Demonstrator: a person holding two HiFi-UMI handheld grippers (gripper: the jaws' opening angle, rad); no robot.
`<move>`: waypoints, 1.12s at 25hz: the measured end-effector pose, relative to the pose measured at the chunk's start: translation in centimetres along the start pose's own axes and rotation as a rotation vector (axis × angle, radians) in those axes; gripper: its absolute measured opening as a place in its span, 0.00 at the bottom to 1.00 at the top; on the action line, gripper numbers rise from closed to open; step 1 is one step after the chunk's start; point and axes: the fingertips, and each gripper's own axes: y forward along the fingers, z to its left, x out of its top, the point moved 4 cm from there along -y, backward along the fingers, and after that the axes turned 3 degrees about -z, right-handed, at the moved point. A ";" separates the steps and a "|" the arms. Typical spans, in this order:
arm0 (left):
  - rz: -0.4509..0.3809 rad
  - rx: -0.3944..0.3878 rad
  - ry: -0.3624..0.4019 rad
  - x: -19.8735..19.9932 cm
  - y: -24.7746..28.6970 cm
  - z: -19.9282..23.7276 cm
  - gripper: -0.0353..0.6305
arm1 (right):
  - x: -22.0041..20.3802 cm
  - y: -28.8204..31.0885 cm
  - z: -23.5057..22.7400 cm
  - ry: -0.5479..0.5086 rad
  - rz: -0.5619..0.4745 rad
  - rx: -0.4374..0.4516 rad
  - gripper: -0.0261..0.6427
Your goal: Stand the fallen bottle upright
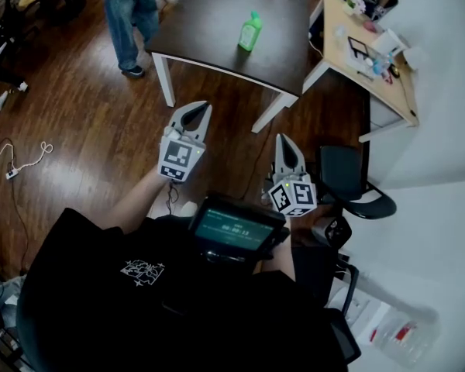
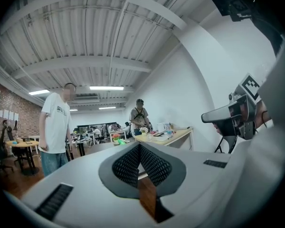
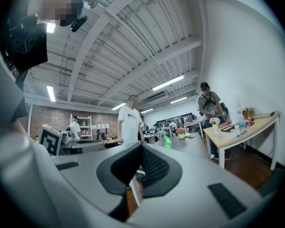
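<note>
A green bottle (image 1: 249, 31) with a paler cap rests on the dark table (image 1: 217, 22), far ahead of both grippers. It shows small in the right gripper view (image 3: 167, 142) and as a low green shape in the left gripper view (image 2: 119, 140); whether it lies or stands I cannot tell. My left gripper (image 1: 204, 105) is held over the wooden floor short of the table, shut and empty, with its pads meeting (image 2: 140, 146). My right gripper (image 1: 283, 139) is beside it, nearer to me, also shut with nothing in it (image 3: 141, 146).
A person in a white tee and jeans (image 1: 132, 14) stands at the table's left end. A light wooden desk (image 1: 372, 56) with clutter stands to the right, with another person (image 3: 210, 103) at it. A black office chair (image 1: 349, 180) is close on my right. Cables (image 1: 19, 161) lie on the floor at left.
</note>
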 end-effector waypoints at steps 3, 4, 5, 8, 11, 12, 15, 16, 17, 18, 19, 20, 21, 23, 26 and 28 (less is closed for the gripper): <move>-0.006 0.019 -0.010 0.2 -0.5 -0.2 0.03 | -0.2 -0.5 0.0 -0.005 0.008 0.016 0.06; -0.009 0.021 -0.011 0.3 -0.7 -0.3 0.03 | -0.3 -0.7 0.0 -0.006 0.007 0.019 0.06; -0.010 0.023 -0.008 0.3 -0.9 -0.5 0.03 | -0.3 -0.8 -0.1 -0.004 0.007 0.020 0.06; -0.011 0.025 -0.006 0.5 -1.0 -1.0 0.03 | -0.2 -1.2 -0.4 -0.002 0.011 0.020 0.06; -0.013 0.020 -0.004 0.6 -1.1 -1.3 0.03 | -0.3 -1.6 -0.5 -0.001 0.010 0.016 0.06; -0.013 0.019 -0.003 0.7 -1.2 -1.4 0.03 | -0.3 -1.7 -0.4 -0.001 0.009 0.015 0.06; -0.011 0.018 0.002 0.5 -1.2 -1.6 0.03 | -0.1 -1.9 -0.4 -0.004 0.006 0.015 0.06; -0.012 0.018 0.002 0.6 -1.1 -1.5 0.03 | -0.1 -1.8 -0.4 -0.006 0.005 0.014 0.06; -0.014 0.019 0.002 0.6 -1.0 -1.4 0.03 | 0.0 -1.7 -0.4 -0.007 0.004 0.014 0.06; -0.016 0.020 0.001 0.6 -0.9 -1.2 0.03 | 0.0 -1.5 -0.4 -0.009 0.004 0.015 0.06; -0.018 0.020 0.000 0.6 -0.8 -1.1 0.03 | 0.0 -1.4 -0.4 -0.011 0.005 0.016 0.06; -0.020 0.021 0.000 0.7 -0.8 -0.9 0.03 | 0.0 -1.3 -0.3 -0.012 0.004 0.017 0.06; -0.021 0.021 -0.001 0.8 -0.8 -0.9 0.03 | 0.0 -1.3 -0.3 -0.013 0.004 0.017 0.06; -0.022 0.022 0.000 0.9 -0.8 -0.8 0.03 | 0.1 -1.2 -0.3 -0.013 0.006 0.018 0.06; -0.024 0.023 0.001 1.0 -0.8 -1.0 0.03 | 0.1 -1.3 -0.2 -0.014 0.006 0.019 0.06; -0.026 0.022 0.002 1.0 -0.8 -1.1 0.03 | 0.1 -1.4 -0.3 -0.015 0.006 0.021 0.06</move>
